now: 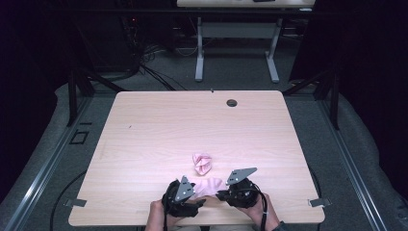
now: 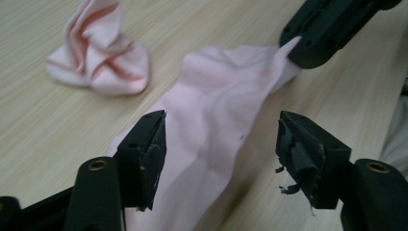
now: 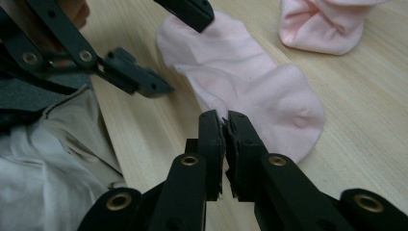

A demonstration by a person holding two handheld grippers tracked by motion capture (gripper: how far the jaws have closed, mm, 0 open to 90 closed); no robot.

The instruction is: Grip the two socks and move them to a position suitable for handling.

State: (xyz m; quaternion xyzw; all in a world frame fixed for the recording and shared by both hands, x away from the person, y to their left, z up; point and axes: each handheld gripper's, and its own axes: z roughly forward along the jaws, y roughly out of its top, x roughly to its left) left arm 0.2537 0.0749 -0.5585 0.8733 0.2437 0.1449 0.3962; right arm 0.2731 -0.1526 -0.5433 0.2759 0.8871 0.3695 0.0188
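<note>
Near the desk's front edge, the flat sock (image 3: 250,82) is pinched by the right gripper (image 3: 224,126); the left gripper (image 2: 221,144), spread wide astride it, should be clamped squarely.

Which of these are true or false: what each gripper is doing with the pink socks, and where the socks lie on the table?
1. The right gripper is shut on the flat pink sock. True.
2. The left gripper is clamped on the same sock. False: its jaws stand open on either side of the sock.
3. A second, bunched-up pink sock lies on the table, apart from both grippers. True.
4. The bunched-up sock sits at the table's far edge by the round hole. False: it lies in the near half, just beyond the flat sock.
5. The flat sock is blue. False: it is pale pink.
</note>
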